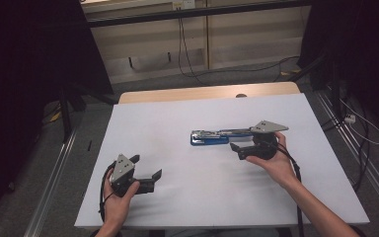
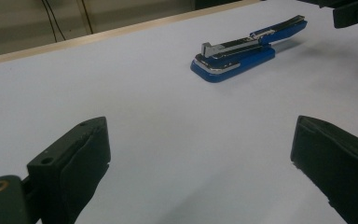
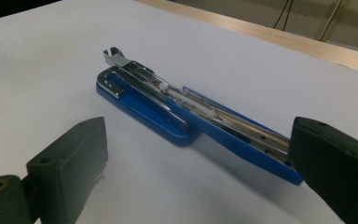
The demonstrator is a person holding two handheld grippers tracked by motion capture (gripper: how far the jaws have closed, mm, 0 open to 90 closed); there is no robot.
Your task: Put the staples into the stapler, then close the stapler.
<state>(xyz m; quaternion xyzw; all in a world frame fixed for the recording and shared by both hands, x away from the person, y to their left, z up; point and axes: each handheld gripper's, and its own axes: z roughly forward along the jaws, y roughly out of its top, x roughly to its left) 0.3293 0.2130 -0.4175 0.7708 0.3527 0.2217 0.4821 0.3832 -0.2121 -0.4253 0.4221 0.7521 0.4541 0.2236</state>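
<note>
High view: left gripper (image 1: 145,170) at near-left of white table (image 1: 177,118), jaws spread wide, nothing between them, well apart from blue stapler (image 1: 209,137). Farther in, right gripper (image 1: 244,140) just beside stapler's right end, jaws also wide apart, nothing clamped. Stapler lies mid-table, swung open, chrome magazine exposed. Right gripper view: stapler (image 3: 168,112) runs ahead between jaws, its long arm reaching right-hand jaw; contact unclear. Left gripper view: stapler (image 2: 242,56) far ahead, beyond jaws.
</note>
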